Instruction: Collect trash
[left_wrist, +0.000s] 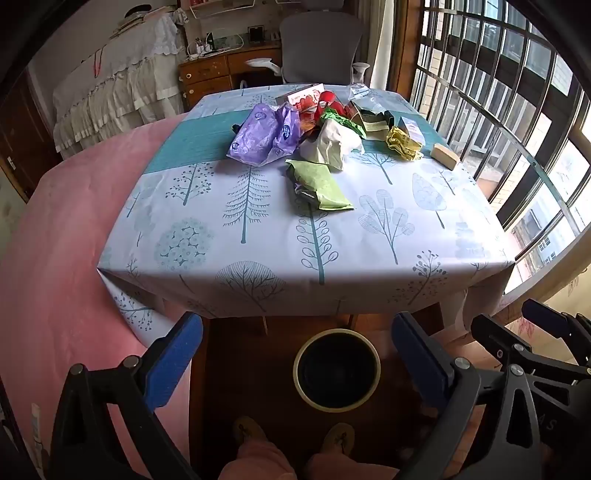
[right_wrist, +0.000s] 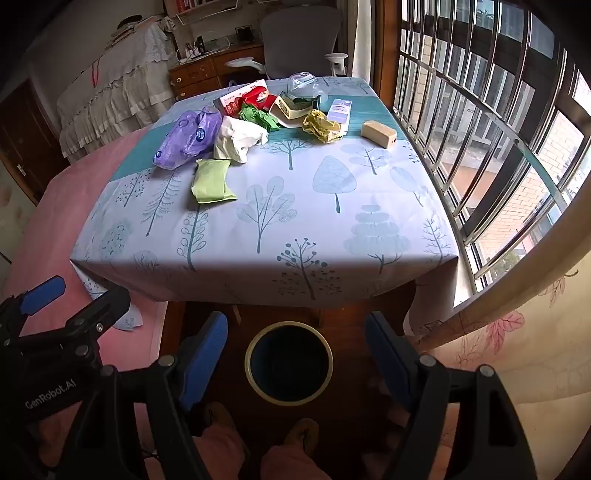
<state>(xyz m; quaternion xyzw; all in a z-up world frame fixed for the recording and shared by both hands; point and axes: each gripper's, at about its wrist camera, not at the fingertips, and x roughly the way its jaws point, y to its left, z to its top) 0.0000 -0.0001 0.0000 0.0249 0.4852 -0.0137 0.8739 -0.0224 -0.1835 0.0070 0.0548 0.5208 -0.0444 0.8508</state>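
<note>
Both grippers empty, trash waiting on the far half of the table

Your left gripper (left_wrist: 297, 363) and right gripper (right_wrist: 297, 360) hang spread wide, grasping nothing, over the bin (left_wrist: 337, 370) on the floor. The wrappers sit far off; nearest is the green packet (left_wrist: 320, 185), probably slippery, so a shallow pinch could drop it short of the bin.
</note>
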